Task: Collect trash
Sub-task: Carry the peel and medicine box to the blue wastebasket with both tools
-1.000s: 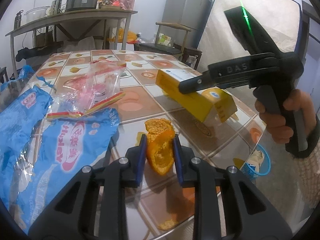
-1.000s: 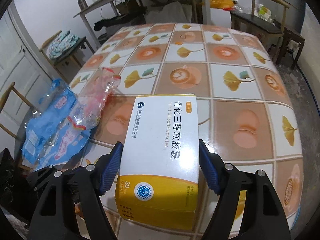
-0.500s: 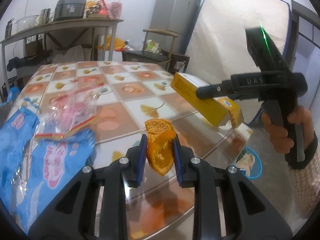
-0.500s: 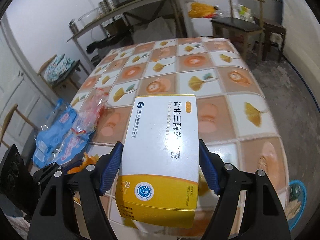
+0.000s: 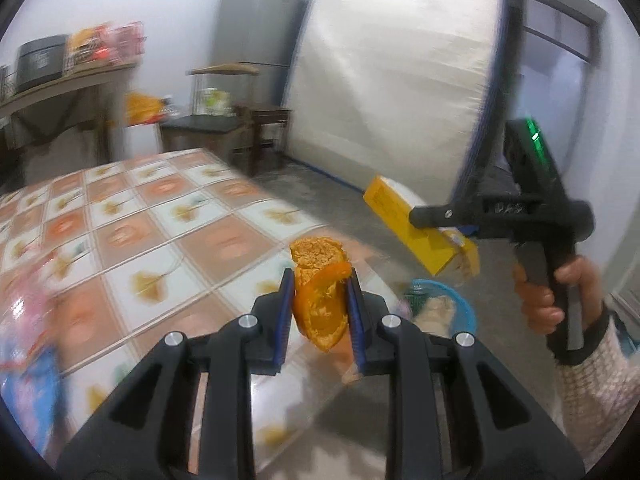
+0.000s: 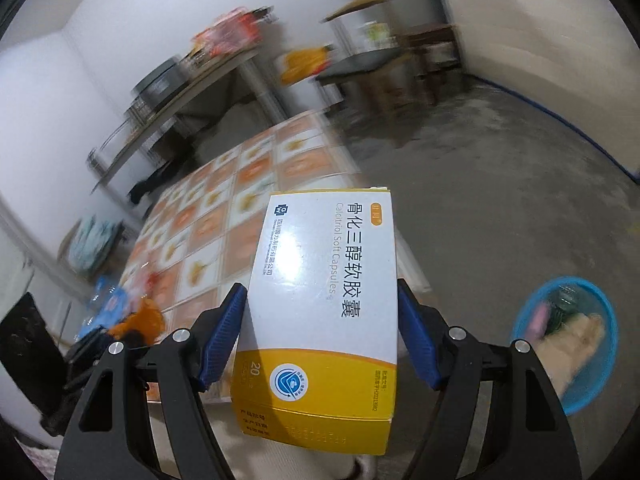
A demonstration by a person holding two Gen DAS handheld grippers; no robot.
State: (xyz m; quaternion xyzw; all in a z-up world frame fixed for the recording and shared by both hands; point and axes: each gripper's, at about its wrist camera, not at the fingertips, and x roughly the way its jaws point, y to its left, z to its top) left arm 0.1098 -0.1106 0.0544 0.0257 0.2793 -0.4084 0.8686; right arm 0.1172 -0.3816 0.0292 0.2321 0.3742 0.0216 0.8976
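Bare concrete floor (image 6: 500, 200) spreads past the corner of the tiled table (image 5: 132, 240), with a mattress (image 5: 392, 88) leaning against the far wall. My left claw (image 5: 320, 300) is pinching an orange peel (image 5: 320, 292): the peel sits squarely between the two blue pads, standing upright, its long axis running up and down, its ragged top above the fingertips and its lower tip hanging below them. My right claw (image 6: 320, 332) is clamped on a white and yellow medicine box (image 6: 324, 312) across its width; the box lies flat between the pads with its long axis running straight forward from the claw, white end away from me, yellow end toward the handle. A second ago both claws hung over the tabletop with the blue wrappers close by; now both have swung out past the table's edge, and the wrappers (image 6: 104, 304) are off to the left. A blue bin (image 6: 568, 340) with scraps in it stands on the floor, low and to the right of the box. From the left view, the box hangs above that bin.
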